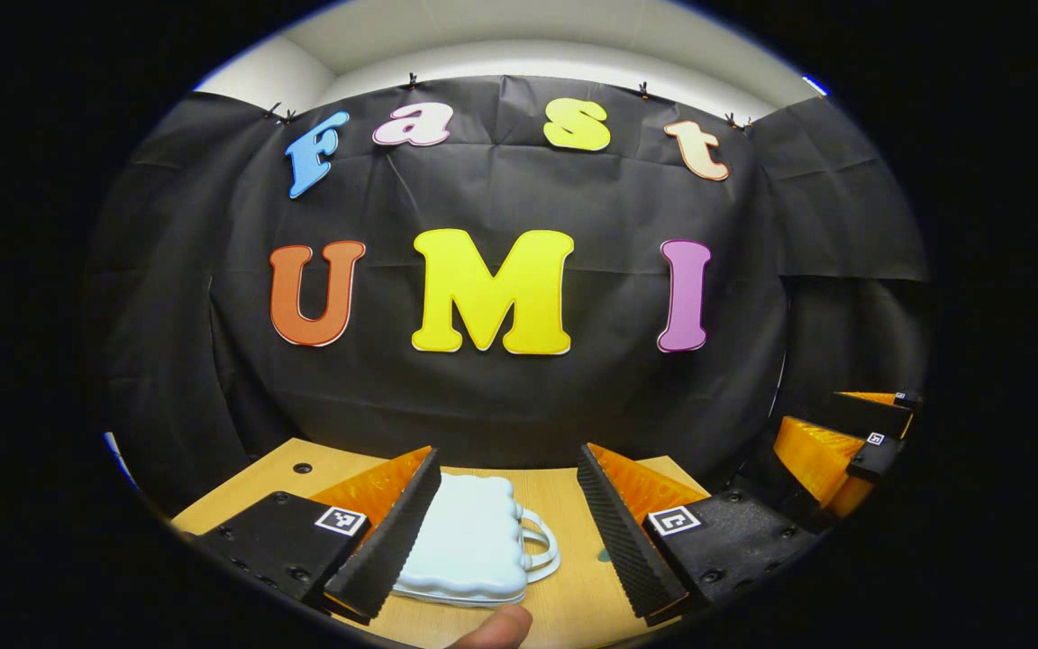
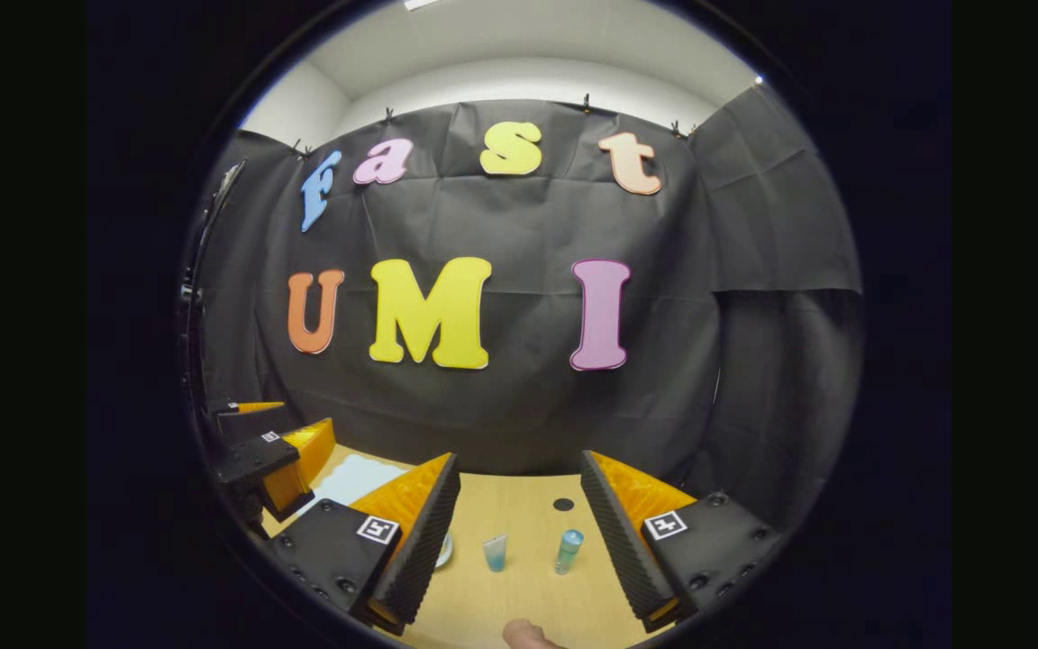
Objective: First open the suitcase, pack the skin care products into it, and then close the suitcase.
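— Where did the suitcase [image 1: 469,541] lie as we began?

— Shut and flat on the bench [image 1: 573,604], just ahead of our left gripper [image 1: 508,527], whose fingers stood spread and empty. Its long axis ran away from us; the handle [image 1: 541,545] faced that gripper's right finger.

— And our right gripper [image 2: 519,532]?

— Fingers likewise apart, holding nothing. A tube [image 2: 495,552] and a bottle [image 2: 568,551] stood upright between them, farther along the bench. We judged the left nearer the suitcase.

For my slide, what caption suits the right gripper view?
Open right gripper poised over a wooden table with two small blue bottles.
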A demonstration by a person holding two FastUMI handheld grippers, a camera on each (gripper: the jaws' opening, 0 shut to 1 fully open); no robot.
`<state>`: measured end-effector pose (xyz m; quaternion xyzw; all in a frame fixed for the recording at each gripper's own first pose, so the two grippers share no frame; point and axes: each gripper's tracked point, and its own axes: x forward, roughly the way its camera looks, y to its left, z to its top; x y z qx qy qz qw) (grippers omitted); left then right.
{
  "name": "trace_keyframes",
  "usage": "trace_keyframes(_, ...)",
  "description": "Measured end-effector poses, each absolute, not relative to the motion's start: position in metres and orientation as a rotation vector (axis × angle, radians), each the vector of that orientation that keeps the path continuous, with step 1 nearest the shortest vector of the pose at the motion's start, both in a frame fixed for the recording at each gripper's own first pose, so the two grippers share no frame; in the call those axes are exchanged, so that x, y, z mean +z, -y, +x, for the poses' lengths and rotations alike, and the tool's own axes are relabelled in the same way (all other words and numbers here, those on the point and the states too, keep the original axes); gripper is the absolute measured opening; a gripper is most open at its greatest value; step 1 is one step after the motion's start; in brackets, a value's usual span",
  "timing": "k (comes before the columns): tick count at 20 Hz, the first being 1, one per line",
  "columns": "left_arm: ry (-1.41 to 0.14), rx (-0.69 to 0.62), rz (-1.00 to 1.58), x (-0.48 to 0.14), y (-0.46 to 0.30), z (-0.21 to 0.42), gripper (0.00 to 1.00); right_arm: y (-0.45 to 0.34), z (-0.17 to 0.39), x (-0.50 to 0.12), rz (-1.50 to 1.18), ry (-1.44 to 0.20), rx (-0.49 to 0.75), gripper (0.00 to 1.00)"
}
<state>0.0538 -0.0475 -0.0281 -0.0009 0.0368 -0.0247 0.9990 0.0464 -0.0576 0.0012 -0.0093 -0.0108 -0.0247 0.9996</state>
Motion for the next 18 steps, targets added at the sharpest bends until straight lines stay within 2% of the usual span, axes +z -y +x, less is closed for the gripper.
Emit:
trace_keyframes(5,-0.087,-0.019,0.008,-0.042,0.045,0.063,0.98,0.069,0.052,-0.005,-0.018,0.011,-0.052,0.80)
trace_keyframes(10,-0.092,0.001,0.193,-0.084,0.043,0.081,1.00,0.111,0.061,-0.006,-0.015,0.018,-0.110,0.80)
trace_keyframes(18,-0.134,-0.002,0.776,-0.174,0.059,0.106,0.99,0.181,0.076,-0.040,-0.024,-0.019,-0.183,0.80)
